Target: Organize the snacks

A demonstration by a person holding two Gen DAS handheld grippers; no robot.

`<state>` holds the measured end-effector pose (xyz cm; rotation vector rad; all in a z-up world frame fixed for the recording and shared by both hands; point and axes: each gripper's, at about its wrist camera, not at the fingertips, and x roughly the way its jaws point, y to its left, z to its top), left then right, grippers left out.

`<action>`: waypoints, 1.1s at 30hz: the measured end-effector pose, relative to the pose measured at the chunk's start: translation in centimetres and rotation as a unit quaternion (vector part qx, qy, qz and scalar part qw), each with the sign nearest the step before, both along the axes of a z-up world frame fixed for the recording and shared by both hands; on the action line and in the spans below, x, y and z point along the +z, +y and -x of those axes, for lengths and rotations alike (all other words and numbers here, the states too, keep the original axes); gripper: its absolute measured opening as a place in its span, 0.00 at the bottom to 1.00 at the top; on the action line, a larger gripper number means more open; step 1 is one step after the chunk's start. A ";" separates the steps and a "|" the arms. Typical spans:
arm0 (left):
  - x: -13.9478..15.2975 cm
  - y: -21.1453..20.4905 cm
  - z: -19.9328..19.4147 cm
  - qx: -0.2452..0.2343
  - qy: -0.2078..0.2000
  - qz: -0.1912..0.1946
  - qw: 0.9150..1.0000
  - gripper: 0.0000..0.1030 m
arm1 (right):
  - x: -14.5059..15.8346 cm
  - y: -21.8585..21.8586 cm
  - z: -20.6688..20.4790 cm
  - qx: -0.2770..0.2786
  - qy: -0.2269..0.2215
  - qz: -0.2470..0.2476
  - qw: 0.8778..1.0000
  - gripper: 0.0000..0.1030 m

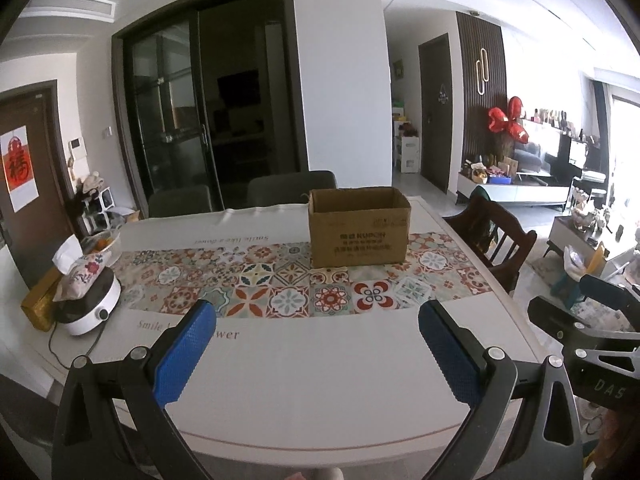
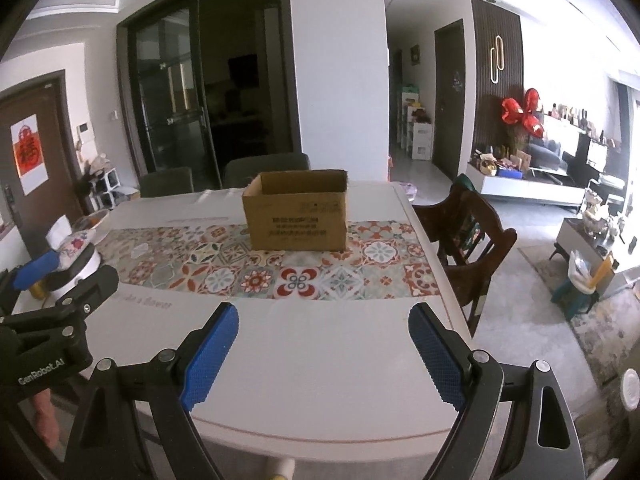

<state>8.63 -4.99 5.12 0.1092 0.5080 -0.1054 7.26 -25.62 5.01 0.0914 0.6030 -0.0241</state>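
The near half of the table (image 1: 304, 392) lies bare, so a gripper could pass freely across the white cloth up to the patterned runner (image 1: 280, 284). An open cardboard box (image 1: 359, 229) stands on the runner toward the far side, blocking the way straight ahead. At the left edge a white cooker (image 1: 90, 312) with a tissue pouch (image 1: 82, 274) on top narrows that side. A wooden chair (image 2: 466, 240) crowds the right edge, perhaps touching the table.
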 end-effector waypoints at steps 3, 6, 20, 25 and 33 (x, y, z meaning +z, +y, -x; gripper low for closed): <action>0.1 0.2 1.2 -0.001 -0.002 0.000 1.000 1.00 | 0.2 0.2 1.1 0.005 -0.003 0.007 1.000 0.85; 0.2 0.4 2.2 0.001 -0.007 -0.005 1.000 1.00 | 0.3 0.4 2.1 0.008 -0.004 0.013 1.000 0.85; 1.1 0.9 4.3 -0.003 -0.022 0.000 1.000 1.00 | 0.7 1.0 4.5 0.010 -0.015 0.015 1.000 0.85; 1.2 0.9 4.6 -0.003 -0.026 0.000 1.000 1.00 | 0.9 1.2 4.8 0.012 -0.017 0.018 1.000 0.85; 1.5 0.9 4.8 -0.002 -0.029 -0.002 1.000 1.00 | 1.2 1.3 5.1 0.012 -0.020 0.020 1.000 0.85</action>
